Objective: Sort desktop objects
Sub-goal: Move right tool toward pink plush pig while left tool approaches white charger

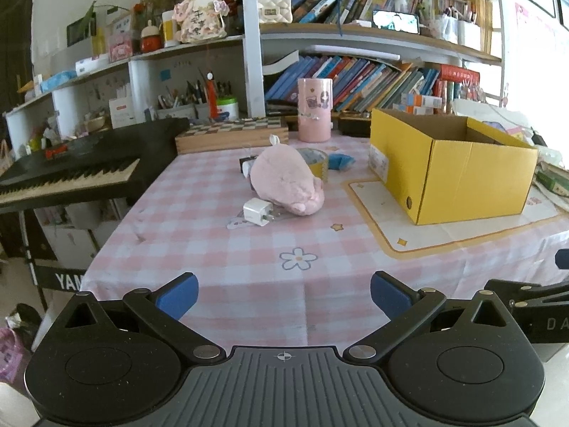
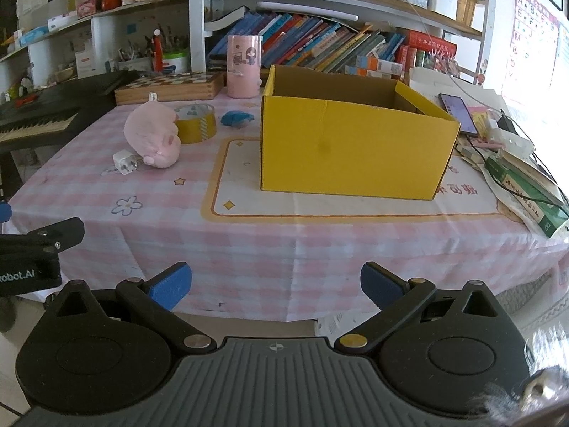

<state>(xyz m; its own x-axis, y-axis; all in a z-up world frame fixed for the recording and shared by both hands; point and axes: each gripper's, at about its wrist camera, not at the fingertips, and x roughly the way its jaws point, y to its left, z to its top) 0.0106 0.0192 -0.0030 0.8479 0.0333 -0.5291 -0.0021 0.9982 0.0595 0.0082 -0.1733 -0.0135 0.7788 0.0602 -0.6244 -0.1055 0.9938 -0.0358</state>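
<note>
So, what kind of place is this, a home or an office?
Most likely a home study or a child's room. Crowded bookshelves stand behind a table with a pink checked tablecloth, a keyboard piano stands beside it, and an alphabet poster hangs on the wall.

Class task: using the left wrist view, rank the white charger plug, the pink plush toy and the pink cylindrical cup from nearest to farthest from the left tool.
1. White charger plug, nearest, slightly left of centre.
2. Pink plush toy, just behind it, touching the plug.
3. Pink cylindrical cup, farthest, at the table's back edge.

The left tool is open and empty.
</note>
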